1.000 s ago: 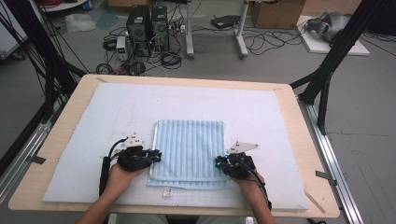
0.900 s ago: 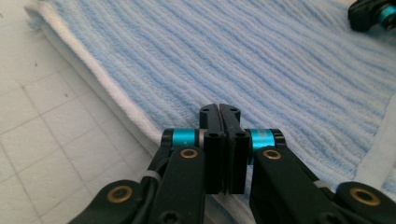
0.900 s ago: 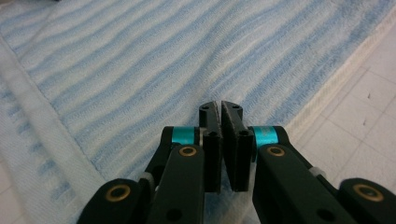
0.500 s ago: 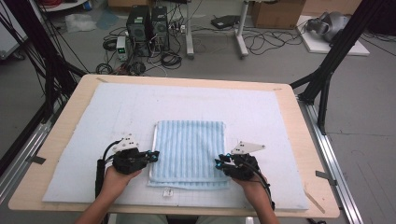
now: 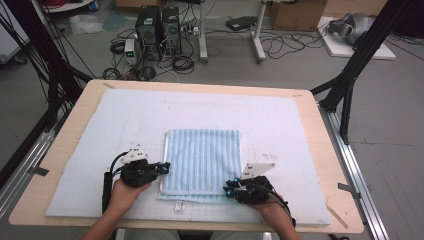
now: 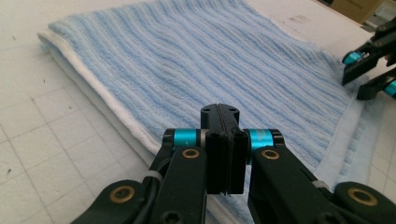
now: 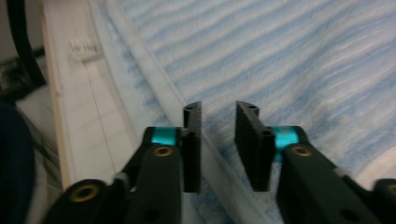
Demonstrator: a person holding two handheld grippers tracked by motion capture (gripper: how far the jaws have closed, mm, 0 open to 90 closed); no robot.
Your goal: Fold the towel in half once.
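Left claw (image 6: pixel 223 122) fully closed, the two jaws pressed flat together, no cloth seen between them, tips low over the left edge of the blue striped towel (image 5: pixel 202 162). In the high view the same left claw (image 5: pixel 164 168) just beside that edge, held by the left hand (image 5: pixel 122 192). Right claw (image 7: pixel 218 120) with a narrow gap between the jaws, which have just been closing; tips above the white hem of the towel (image 7: pixel 280 60), nothing gripped between them. In the high view the right claw (image 5: pixel 227 191) at the near right corner of the towel, with the right hand (image 5: pixel 272 210) behind it. Towel folded to a near square, lying flat on the white padded mat (image 5: pixel 280 115), somewhat toward the near side. Small white label (image 5: pixel 177 205) on the mat just in front of the towel. Mat spread over the wooden counter (image 5: pixel 327 165).
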